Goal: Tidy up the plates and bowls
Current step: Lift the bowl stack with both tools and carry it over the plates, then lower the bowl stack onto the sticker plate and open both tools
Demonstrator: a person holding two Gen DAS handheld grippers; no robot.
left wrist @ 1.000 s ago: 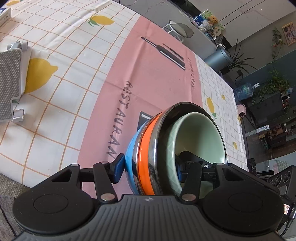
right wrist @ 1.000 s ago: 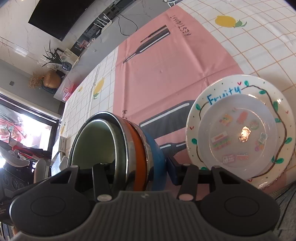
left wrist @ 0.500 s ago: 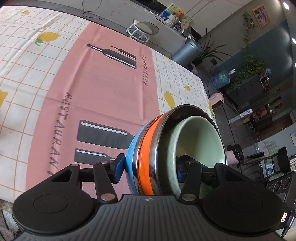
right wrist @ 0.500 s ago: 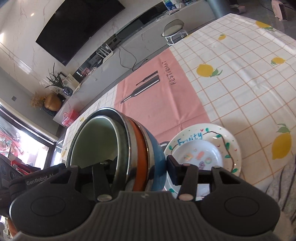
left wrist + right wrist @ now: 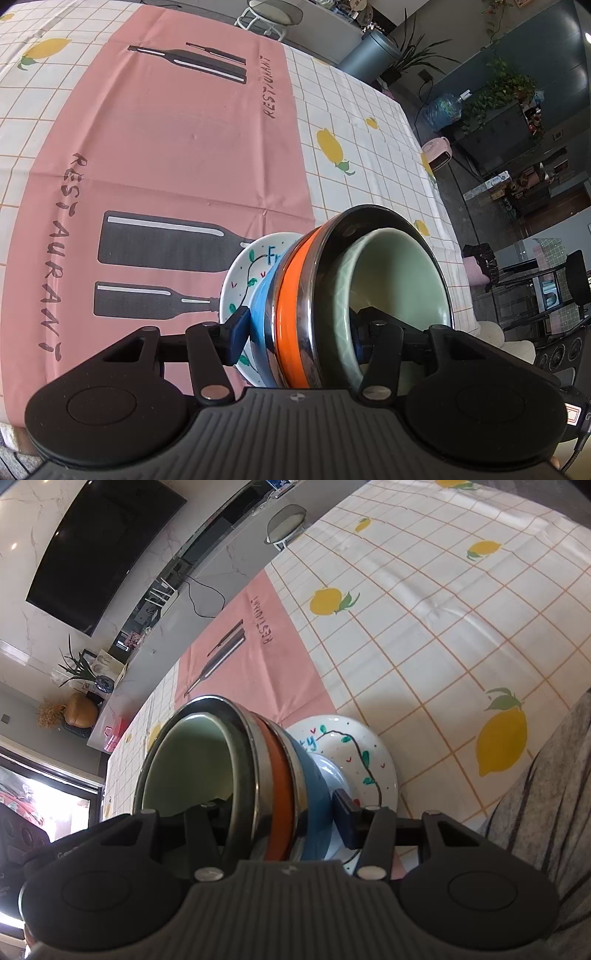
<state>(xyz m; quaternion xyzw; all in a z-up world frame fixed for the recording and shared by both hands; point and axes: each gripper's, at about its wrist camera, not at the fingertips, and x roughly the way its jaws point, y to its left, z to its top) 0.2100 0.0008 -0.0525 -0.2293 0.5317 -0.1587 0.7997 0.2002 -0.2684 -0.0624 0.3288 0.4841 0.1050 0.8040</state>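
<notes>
I hold one nested stack of bowls (image 5: 332, 295), a pale green ceramic bowl inside a steel-rimmed orange bowl inside a blue bowl, with both grippers at once. My left gripper (image 5: 299, 332) is closed on the stack's wall, one blue pad outside on the blue bowl and the other finger inside the green bowl; my right gripper (image 5: 280, 812) pinches the opposite side in the same way. The relation that matters is between the stack and the white round plate with painted green leaves and blue letters (image 5: 373, 753): the stack is directly over this plate, its blue bottom turned toward the plate's centre and very near it, though I cannot tell if they already touch. The stack's axis is tilted, not yet straight to the plate. Both hands are equally near. One second ago the plate was beside the stack in the right view and absent from the left view; now it lies under the stack in both, so I have carried the bowls over it and lowered them.
</notes>
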